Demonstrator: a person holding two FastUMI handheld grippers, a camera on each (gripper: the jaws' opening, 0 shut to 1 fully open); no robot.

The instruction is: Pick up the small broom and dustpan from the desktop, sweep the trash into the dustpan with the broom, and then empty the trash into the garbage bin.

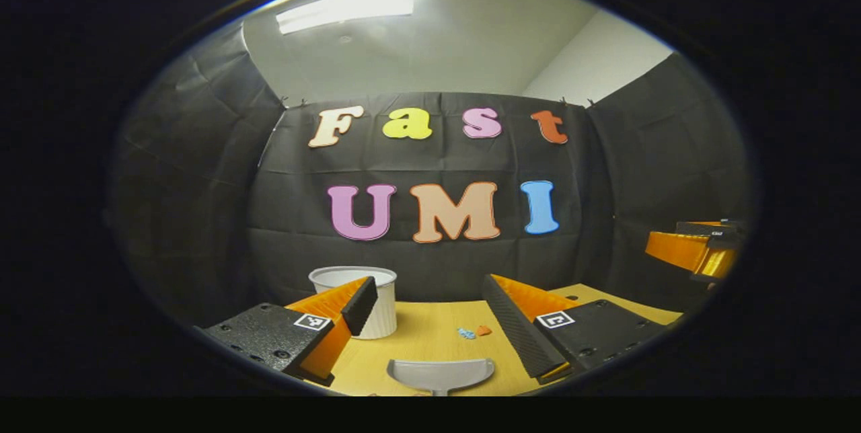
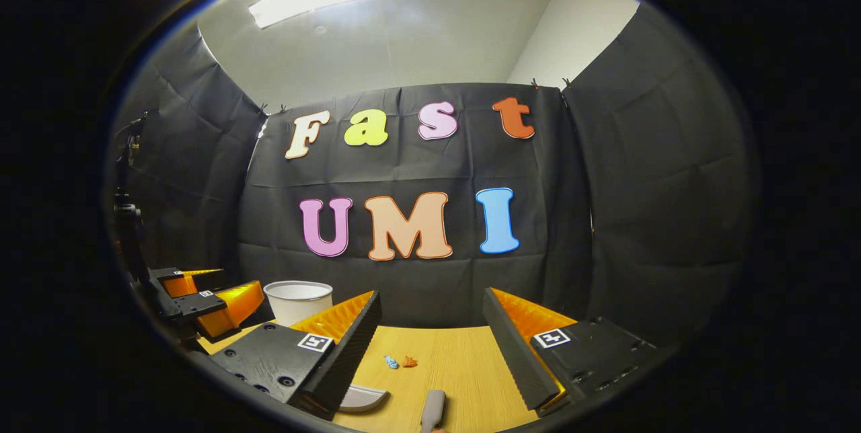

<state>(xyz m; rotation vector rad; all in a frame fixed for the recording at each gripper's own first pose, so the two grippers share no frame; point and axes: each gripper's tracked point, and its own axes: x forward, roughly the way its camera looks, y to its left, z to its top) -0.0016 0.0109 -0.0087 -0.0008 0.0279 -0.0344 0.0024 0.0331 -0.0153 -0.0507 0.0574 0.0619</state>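
A grey dustpan (image 1: 440, 374) lies on the wooden desktop (image 1: 430, 339) below my left gripper (image 1: 429, 298), which hangs open above it with nothing between its fingers. Small blue and orange trash scraps (image 1: 474, 332) sit just beyond the pan. In the right gripper view, my right gripper (image 2: 430, 315) is open over the desk, the trash scraps (image 2: 400, 361) ahead between its fingers. The grey broom handle (image 2: 432, 409) pokes up at the bottom, and the dustpan's edge (image 2: 363, 398) shows beside the left finger. The white garbage bin (image 1: 377, 302) stands at the back left.
The black cloth wall closes the back and sides of the desk. The right gripper (image 1: 699, 248) shows at the far right of the left gripper view. In the right gripper view the left gripper (image 2: 202, 298) hovers at the left near the bin (image 2: 299, 300).
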